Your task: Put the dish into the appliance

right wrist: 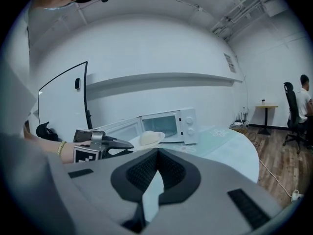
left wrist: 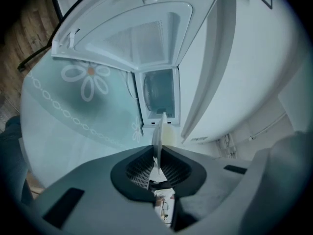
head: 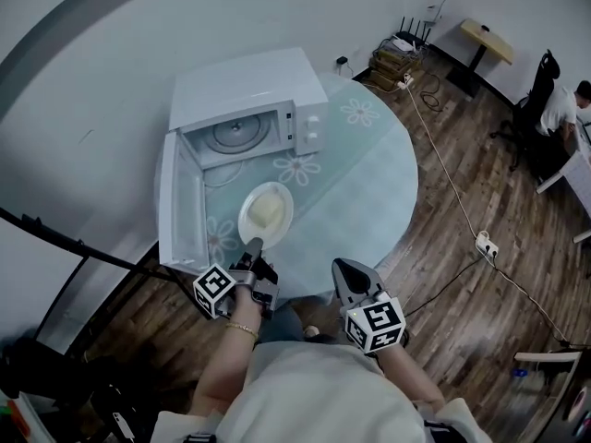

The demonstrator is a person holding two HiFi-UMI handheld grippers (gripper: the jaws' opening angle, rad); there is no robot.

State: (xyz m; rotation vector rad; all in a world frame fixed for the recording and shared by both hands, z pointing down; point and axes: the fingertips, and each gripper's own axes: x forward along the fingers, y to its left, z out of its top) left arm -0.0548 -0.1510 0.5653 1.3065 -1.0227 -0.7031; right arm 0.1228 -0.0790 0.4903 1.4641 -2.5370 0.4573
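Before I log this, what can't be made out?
Kind of food on the plate: pale lump, too small in head view; left gripper view shows the plate edge-on.
Markings on the microwave dials: too small in every view.
Near edge of the table: head view, hidden by the person.

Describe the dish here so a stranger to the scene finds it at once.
On the round glass table stands a white microwave oven with its door open. Before that opening is a round white plate bearing a pale mound of food. It is the only dish, gripped at its rim by the jaws of the left gripper.
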